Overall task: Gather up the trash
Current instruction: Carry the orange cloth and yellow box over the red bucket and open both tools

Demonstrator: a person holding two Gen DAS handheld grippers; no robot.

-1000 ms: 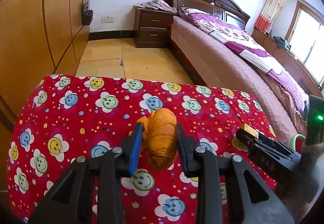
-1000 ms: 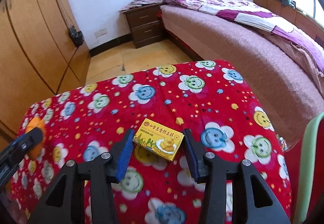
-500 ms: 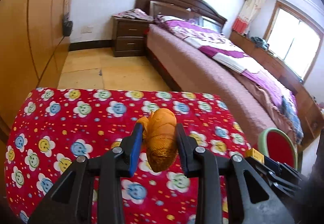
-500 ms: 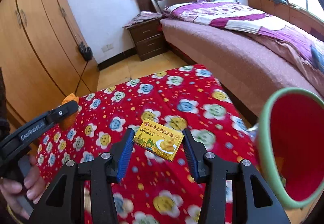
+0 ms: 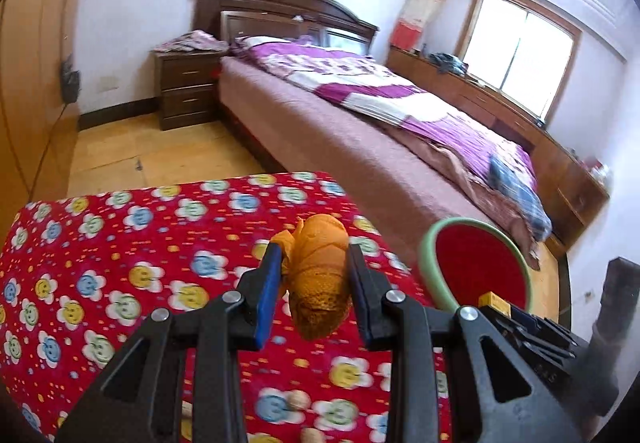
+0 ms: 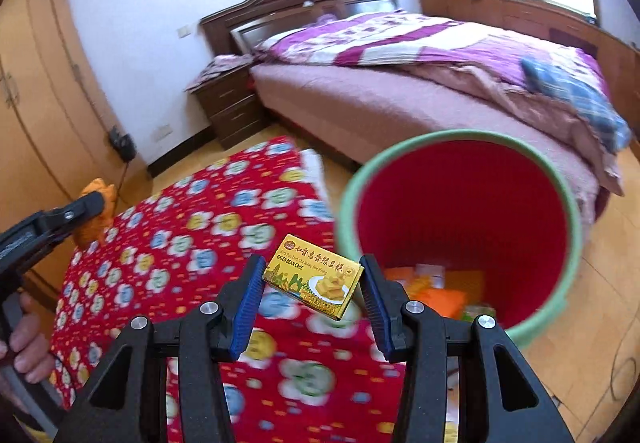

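Observation:
My left gripper is shut on an orange peel, held in the air above the red flowered tablecloth. My right gripper is shut on a yellow green bean cake box, held above the table's right edge beside the bin. The red bin with a green rim stands on the floor right of the table, with several wrappers at its bottom. In the left wrist view the bin shows to the right, with the right gripper and box in front of it. The left gripper appears at the left of the right wrist view.
A bed with a purple quilt runs behind the bin. A dark nightstand and wooden wardrobes stand at the back and left. Two peanuts lie on the cloth near the front edge. A person's hand holds the left gripper.
Both grippers rose and swung right toward the bin with their loads. The bin has come fully into the right wrist view and grown larger in the left one.

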